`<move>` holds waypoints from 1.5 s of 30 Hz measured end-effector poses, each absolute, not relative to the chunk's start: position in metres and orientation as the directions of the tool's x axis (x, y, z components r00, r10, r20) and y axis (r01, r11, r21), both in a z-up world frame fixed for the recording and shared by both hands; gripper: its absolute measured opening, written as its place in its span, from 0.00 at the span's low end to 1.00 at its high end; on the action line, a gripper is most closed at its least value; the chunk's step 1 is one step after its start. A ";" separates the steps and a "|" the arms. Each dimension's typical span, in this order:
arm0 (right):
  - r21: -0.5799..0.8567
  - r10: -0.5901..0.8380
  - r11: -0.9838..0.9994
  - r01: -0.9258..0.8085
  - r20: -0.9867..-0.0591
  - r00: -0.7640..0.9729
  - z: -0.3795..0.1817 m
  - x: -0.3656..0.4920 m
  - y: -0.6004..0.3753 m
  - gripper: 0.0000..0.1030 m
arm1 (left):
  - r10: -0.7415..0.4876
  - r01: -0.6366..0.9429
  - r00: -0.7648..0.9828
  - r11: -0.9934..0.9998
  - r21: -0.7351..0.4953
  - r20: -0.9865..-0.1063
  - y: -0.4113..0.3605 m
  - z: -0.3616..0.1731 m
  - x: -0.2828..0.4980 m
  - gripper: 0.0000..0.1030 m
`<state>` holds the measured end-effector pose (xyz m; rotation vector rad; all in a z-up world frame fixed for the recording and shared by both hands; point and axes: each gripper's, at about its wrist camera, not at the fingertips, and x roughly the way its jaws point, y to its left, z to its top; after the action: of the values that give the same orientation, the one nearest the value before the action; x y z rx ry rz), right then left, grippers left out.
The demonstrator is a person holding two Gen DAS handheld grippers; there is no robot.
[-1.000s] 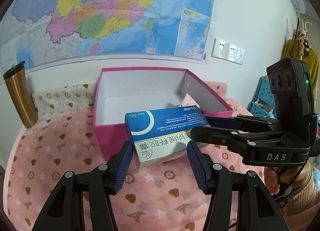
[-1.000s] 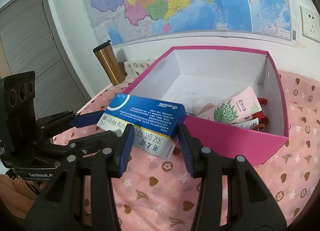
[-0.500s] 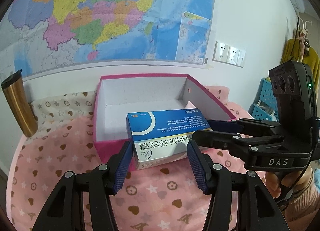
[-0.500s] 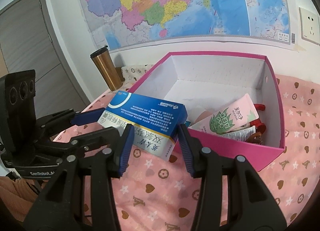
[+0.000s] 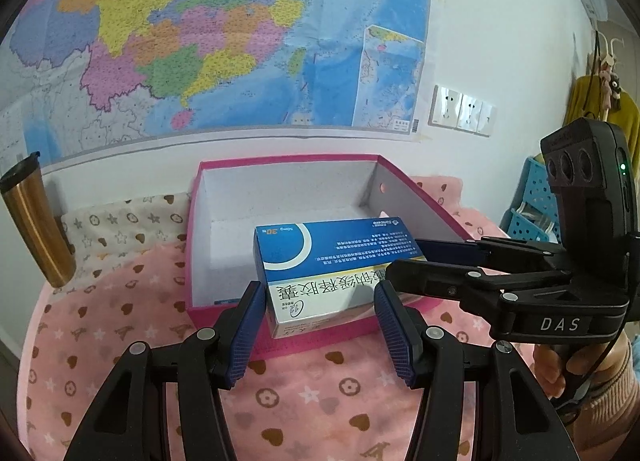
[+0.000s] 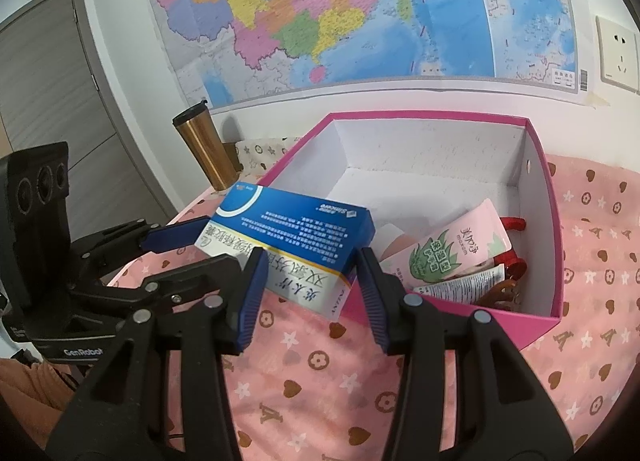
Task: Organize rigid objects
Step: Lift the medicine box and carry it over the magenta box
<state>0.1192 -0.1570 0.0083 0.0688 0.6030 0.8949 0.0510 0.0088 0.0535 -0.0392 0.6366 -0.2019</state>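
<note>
A blue and white medicine box [image 5: 332, 261] is held in the air between both grippers, above the near wall of the pink storage box [image 5: 288, 333]. My left gripper [image 5: 320, 325] is shut on one end of it. My right gripper [image 6: 308, 293] is shut on the other end [image 6: 296, 245]. The right gripper also shows at the right of the left wrist view [image 5: 404, 261]. The pink box [image 6: 556, 245] has a white inside and holds a pink tube [image 6: 460, 249], a white tube and a red item.
A bronze tumbler [image 5: 36, 221] stands at the left by the wall, seen too in the right wrist view [image 6: 204, 149]. A pink patterned cloth [image 5: 304, 393] covers the table. A map hangs on the wall behind. A blue basket [image 5: 532, 205] is at far right.
Both grippers have risen together with the medicine box, which now sits higher over the pink box's near wall. More of the pink box's inside shows.
</note>
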 end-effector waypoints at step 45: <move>0.303 0.739 0.649 -0.698 -0.468 0.484 0.012 0.145 -0.148 0.48 | -0.182 0.151 0.781 0.983 -0.102 -0.597 0.017 0.050 0.086 0.55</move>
<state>0.1447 -0.1482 0.0117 0.0754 0.6067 0.8760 0.0860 0.0170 0.0504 -0.0490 0.6497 -0.1797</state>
